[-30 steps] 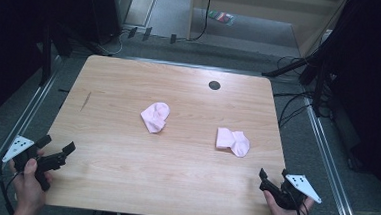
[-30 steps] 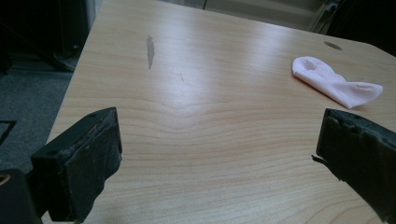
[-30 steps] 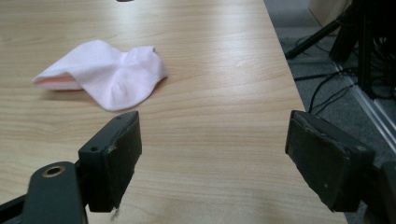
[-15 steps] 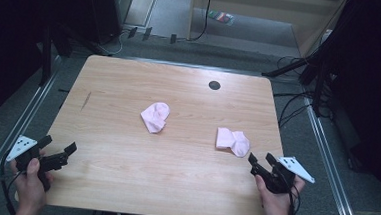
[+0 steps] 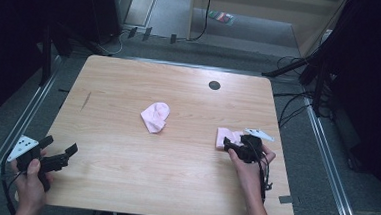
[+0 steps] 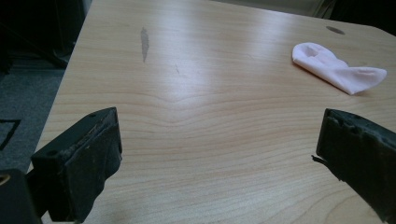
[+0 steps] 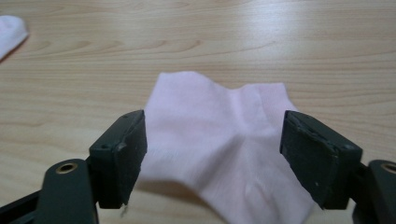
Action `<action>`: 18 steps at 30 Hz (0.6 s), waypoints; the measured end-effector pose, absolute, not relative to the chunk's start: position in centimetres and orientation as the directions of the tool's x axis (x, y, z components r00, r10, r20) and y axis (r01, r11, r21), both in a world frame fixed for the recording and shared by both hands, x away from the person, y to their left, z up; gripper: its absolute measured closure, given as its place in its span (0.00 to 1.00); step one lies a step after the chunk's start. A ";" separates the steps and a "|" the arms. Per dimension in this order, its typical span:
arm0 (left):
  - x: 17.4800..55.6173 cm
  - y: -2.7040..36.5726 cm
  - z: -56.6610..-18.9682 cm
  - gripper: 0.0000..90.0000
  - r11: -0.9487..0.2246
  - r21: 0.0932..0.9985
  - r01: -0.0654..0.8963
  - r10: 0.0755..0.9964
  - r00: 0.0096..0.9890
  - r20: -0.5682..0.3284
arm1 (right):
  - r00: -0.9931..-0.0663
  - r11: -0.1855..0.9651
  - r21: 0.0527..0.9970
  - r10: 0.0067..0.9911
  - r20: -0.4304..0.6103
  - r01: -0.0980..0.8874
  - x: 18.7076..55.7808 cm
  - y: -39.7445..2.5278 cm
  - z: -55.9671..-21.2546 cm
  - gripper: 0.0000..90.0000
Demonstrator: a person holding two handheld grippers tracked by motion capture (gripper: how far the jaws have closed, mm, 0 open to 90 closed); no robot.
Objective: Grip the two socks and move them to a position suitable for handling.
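My left gripper hangs over the near left corner of the wooden counter, its jaws wide apart on nothing; ahead of it, near the counter's middle, lies a pink sock, folded and flat, well apart from my jaws; farther back sits a small dark round hole in the counter; my right gripper is low over the second pink sock at the right side, jaws spread to either side of it, not closed on the cloth.
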State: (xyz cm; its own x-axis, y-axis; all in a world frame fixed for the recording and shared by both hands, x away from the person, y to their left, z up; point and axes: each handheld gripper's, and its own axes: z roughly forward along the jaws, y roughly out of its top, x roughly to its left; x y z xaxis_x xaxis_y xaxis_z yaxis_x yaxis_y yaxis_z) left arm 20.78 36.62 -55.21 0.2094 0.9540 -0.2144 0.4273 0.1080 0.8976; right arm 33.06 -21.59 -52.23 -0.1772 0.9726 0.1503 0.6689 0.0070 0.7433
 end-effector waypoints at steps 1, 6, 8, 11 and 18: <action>20.8 36.6 -55.2 0.00 0.107 0.897 0.430 0.954 0.210 -0.215 | -0.168 -0.001 0.742 0.974 0.154 0.671 33.3 -21.5 -52.4 0.24; 20.8 36.6 -55.2 0.00 0.107 0.895 0.433 0.954 0.210 -0.215 | -0.136 -0.017 0.714 0.978 0.156 0.700 34.5 -21.2 -53.3 0.17; 20.9 36.6 -55.2 0.00 0.108 0.894 0.435 0.953 0.211 -0.218 | -0.126 -0.013 0.697 0.981 0.148 0.717 34.8 -21.0 -53.8 0.16; 20.9 36.6 -55.2 0.00 0.105 0.894 0.435 0.953 0.211 -0.215 | -0.135 0.010 0.705 0.983 0.122 0.709 34.9 -20.8 -54.1 0.17; 20.9 36.5 -55.2 0.00 0.101 0.892 0.440 0.953 0.215 -0.214 | -0.154 0.088 0.720 0.988 0.027 0.689 34.4 -20.1 -54.5 0.23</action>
